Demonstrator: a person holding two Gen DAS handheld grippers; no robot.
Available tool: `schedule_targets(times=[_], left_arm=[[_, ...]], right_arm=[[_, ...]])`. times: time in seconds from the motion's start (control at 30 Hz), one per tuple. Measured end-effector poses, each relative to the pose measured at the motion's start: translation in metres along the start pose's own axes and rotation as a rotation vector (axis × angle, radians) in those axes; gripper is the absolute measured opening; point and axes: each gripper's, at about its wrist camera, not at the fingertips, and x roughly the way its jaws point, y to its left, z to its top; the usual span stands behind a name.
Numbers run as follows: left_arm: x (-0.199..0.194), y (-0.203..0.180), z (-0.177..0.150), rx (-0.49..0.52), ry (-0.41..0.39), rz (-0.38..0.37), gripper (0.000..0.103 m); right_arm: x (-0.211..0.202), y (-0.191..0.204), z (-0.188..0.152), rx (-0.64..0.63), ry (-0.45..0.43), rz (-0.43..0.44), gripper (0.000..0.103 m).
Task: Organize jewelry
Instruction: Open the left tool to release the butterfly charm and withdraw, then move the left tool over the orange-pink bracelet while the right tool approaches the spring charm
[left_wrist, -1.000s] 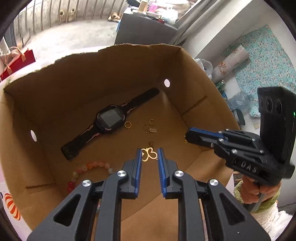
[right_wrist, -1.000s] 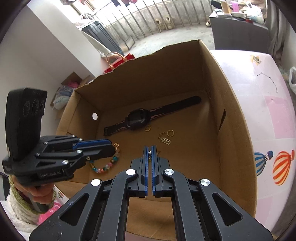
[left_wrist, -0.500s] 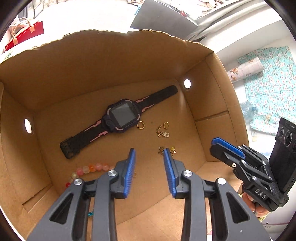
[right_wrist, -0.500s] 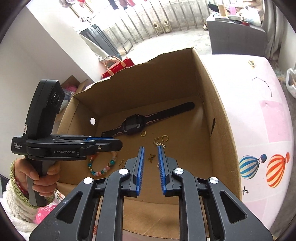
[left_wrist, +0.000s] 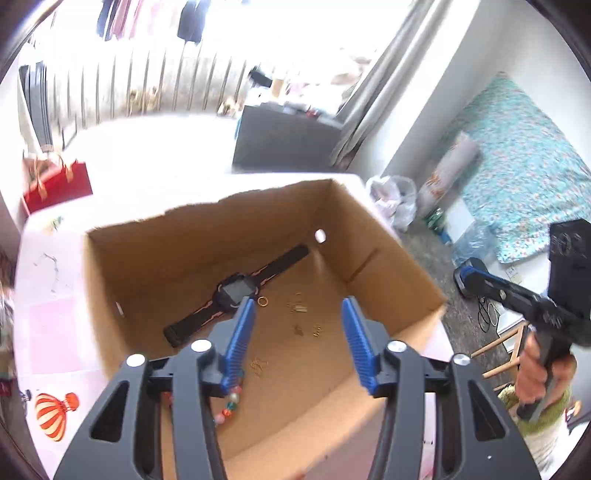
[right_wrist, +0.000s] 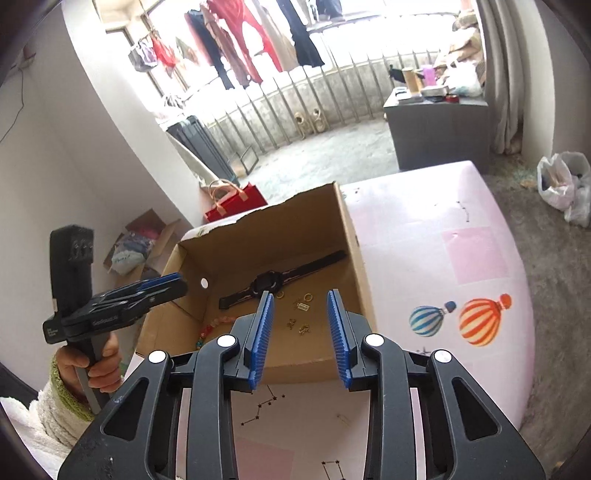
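**Both tools open above the box, jewelry all inside**

While both tools hang empty above the cardboard box (left_wrist: 388, 273), we see every piece of jewelry lying on its floor. Our left tool (left_wrist: 297, 343) has its blue pads spread wide with nothing between them, and our right tool (right_wrist: 301, 332) is spread just as wide and grips nothing either. Both sit above the near rim, not down among the pieces.

The watch (left_wrist: 236, 291) lies diagonally across the back of the box floor, strap flat. Just beside its face sits a small gold ring (left_wrist: 262, 301). Near that lies a little gold charm (left_wrist: 298, 306), and closer to us a pair of tiny gold earrings (left_wrist: 306, 329). A thin gold butterfly piece (left_wrist: 258, 363) rests by the left pad, and a bead bracelet (left_wrist: 229, 402) curls at the near left, partly hidden behind the tool. The box stands on a pink counter (right_wrist: 443, 258) with balloon prints.

We judge the placing mostly done, so the risks lie in any further handling. The gold pieces are small and flat against cardboard; wide ribbed pads could slide over them or flick them aside. The earrings lie close together, so a pinch may catch both or tangle them. The box walls are tall and light, and a tool lowered carelessly could knock the rim and shift the whole box, scattering what lies loose inside.
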Motion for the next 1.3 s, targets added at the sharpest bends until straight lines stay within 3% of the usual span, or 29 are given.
schedule_targets(times=[0.07,0.17,0.27,0.43,0.67,0.7,0.87,1.07,1.3], left_arm=[[-0.032,-0.009,-0.019,0.055,-0.057,0.013,0.067],[-0.068,-0.014,-0.050,0.082,-0.097,0.028,0.076],[-0.091,-0.009,-0.081,0.066,-0.119,0.055,0.081],[-0.080,-0.014,-0.127,0.062,-0.079,0.163,0.082],[-0.035,-0.042,-0.168,0.152,-0.031,0.225,0.081],[-0.028,-0.046,-0.171,0.168,-0.025,0.215,0.081],[0.004,-0.059,-0.173,0.219,0.026,0.200,0.058],[0.034,-0.061,-0.176,0.291,0.106,0.247,0.045],[0.046,-0.051,-0.176,0.250,0.158,0.251,0.032]], right_arm=[[-0.021,-0.005,-0.013,0.021,-0.041,-0.020,0.032],[-0.040,-0.015,-0.037,0.066,-0.069,-0.049,0.035],[-0.032,-0.020,-0.061,0.118,-0.030,-0.053,0.035],[0.005,-0.023,-0.101,0.167,0.099,-0.057,0.035],[0.038,-0.025,-0.119,0.175,0.195,-0.114,0.035],[0.042,-0.024,-0.120,0.164,0.198,-0.119,0.035],[0.052,-0.016,-0.121,0.076,0.222,-0.163,0.034],[0.064,-0.001,-0.124,-0.083,0.238,-0.201,0.033],[0.083,0.009,-0.123,-0.227,0.264,-0.217,0.031]])
